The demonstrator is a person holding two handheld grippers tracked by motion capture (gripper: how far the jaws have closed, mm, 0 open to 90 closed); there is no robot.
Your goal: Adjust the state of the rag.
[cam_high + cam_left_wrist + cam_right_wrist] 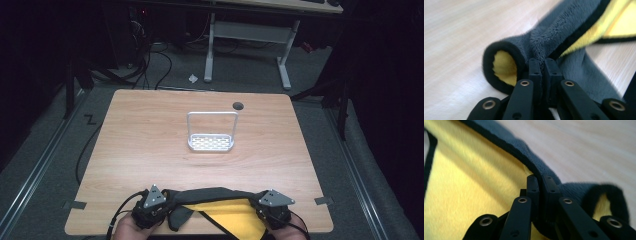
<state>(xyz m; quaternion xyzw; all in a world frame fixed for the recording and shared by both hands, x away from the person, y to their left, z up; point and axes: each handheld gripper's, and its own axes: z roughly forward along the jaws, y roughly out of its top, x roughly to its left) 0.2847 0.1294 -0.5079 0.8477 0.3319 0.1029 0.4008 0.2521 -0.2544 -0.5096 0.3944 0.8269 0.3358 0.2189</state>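
With both pairs of jaws clamped on the cloth's folded edge, the left gripper [542,62] pinches the grey-and-yellow cloth [220,207] at one end and the right gripper [541,181] at the other. Cloth spans between them along the near edge of the wooden table [150,135], yellow face up. White wire rack [211,131] stands mid-table, well apart.

A cloth [220,212] lies at the near edge of the table [140,140], stretched between the left gripper [151,209] at its left end and the right gripper [272,210] at its right. A rack [211,143] stands farther back, mid-table.
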